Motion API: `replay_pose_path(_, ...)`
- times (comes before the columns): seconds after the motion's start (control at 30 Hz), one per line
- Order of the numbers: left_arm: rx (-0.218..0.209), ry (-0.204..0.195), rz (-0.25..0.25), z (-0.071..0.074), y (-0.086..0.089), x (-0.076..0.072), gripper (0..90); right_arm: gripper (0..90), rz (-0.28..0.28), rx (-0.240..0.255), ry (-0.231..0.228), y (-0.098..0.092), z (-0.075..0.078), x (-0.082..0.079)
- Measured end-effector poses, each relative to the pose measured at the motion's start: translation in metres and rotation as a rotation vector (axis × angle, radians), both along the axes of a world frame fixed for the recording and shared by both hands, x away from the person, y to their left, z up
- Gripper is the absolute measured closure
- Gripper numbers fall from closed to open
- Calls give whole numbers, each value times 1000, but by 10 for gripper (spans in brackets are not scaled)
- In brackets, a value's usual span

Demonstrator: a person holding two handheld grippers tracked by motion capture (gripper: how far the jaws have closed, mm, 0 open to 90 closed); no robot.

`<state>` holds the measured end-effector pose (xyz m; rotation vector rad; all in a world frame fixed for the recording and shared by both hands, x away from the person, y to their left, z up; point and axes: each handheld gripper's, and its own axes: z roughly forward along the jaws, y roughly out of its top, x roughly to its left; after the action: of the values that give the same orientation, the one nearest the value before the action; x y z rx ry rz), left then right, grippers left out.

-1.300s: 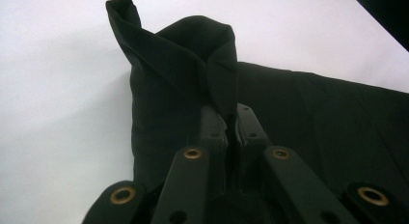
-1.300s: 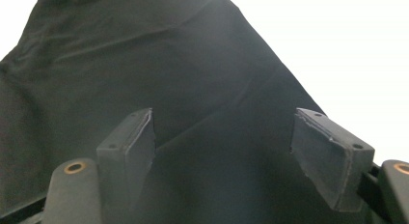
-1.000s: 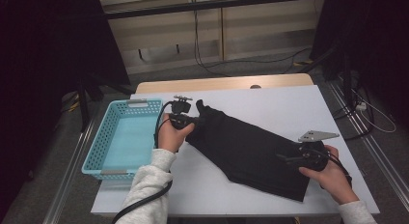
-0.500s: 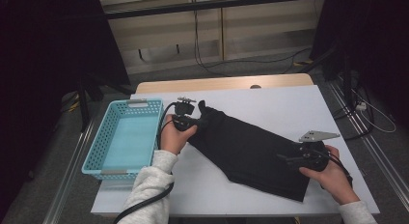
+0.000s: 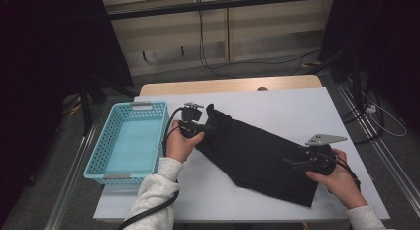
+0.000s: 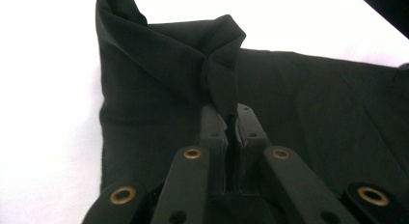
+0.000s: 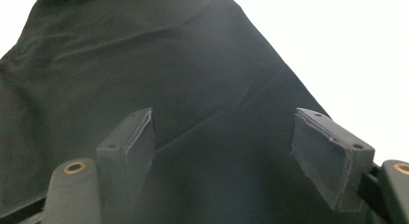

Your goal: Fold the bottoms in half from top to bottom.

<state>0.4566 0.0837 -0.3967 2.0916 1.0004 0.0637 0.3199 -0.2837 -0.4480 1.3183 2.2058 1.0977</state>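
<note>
Black cloth [image 6: 159, 89] fold pinched inside left gripper [image 6: 230, 119]

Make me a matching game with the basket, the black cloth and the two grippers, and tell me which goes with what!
Things:
1. basket
2. black cloth
3. left gripper
4. right gripper

States:
A. fingers wide open above the cloth
B. light blue, at the table's left edge
C. fingers pinched on a fold of cloth
D. spread slantwise across the white table

Pairs: 1-B, 2-D, 3-C, 4-A
</note>
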Motion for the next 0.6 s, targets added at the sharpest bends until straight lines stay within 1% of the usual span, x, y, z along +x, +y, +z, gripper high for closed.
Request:
replay_pose_path(0.03,-1,-2,-12,-2,-3,-2,849,238,-2,1,-1,-1,0,0)
replay_pose_path(0.13,-3,-6,-24,-4,-6,-5,849,237,-4,2,-2,-2,0,-1)
replay_pose_path(0.27,-11,2,-49,-10,-12,-9,849,236,-5,1,-3,-2,1,-3)
replay_pose_path(0.4,-10,6,-57,-15,-14,-12,849,237,-5,3,-4,-2,1,-3)
replay_pose_path(0.47,-5,10,-69,-21,-16,-15,848,236,-5,3,-4,-2,1,-3)
replay_pose_path(0.6,-11,13,-78,-26,-18,-20,848,236,1,3,-3,0,1,-3)
